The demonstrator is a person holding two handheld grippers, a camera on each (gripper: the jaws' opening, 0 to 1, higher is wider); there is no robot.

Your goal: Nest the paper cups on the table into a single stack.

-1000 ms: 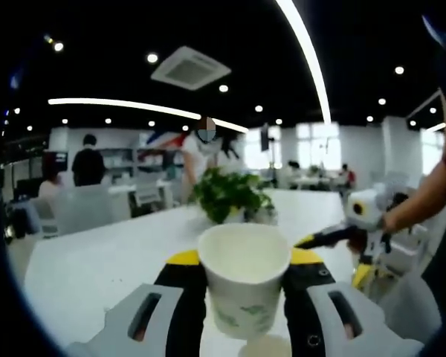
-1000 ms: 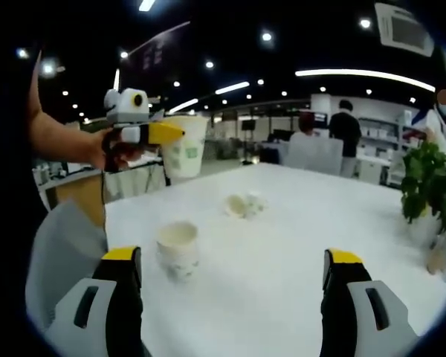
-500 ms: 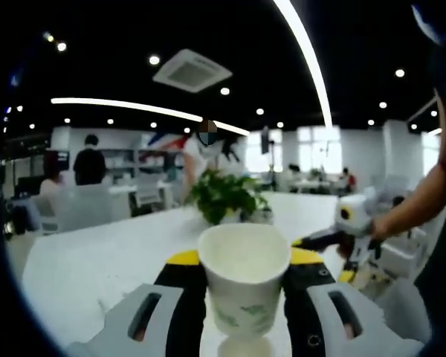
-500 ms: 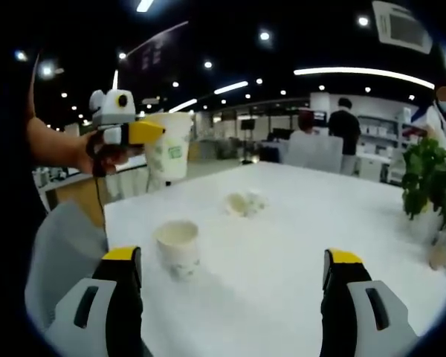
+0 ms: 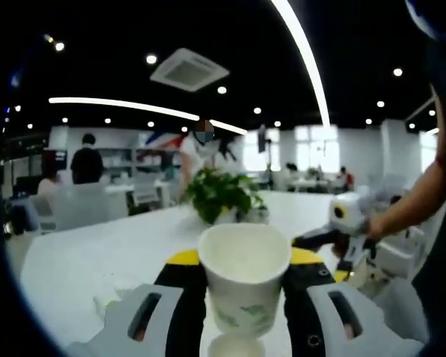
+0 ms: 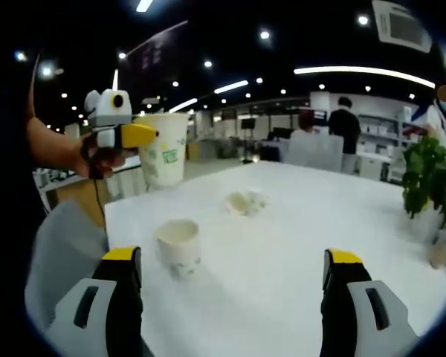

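A white paper cup with a green print [image 5: 244, 286] is held upright in my left gripper [image 5: 245, 259], which is shut on its sides. Just beneath it shows the rim of a second cup [image 5: 236, 346]. In the right gripper view that second cup [image 6: 178, 248] stands upright on the white table [image 6: 282, 253], while the held cup [image 6: 163, 152] hangs in the air up and to its left. My right gripper [image 6: 234, 286] is open, low over the table, with nothing between its jaws. Farther back lie crumpled cups [image 6: 245, 201].
A potted green plant [image 5: 221, 195] stands mid-table and shows at the right edge [image 6: 431, 175] in the right gripper view. The person's forearm [image 6: 56, 145] comes in from the left. Chairs and people fill the office behind. The table's near corner [image 6: 115, 212] is by the standing cup.
My left gripper has carried the held cup a little left and lower in the right gripper view. The right gripper and the standing cup have stayed put.
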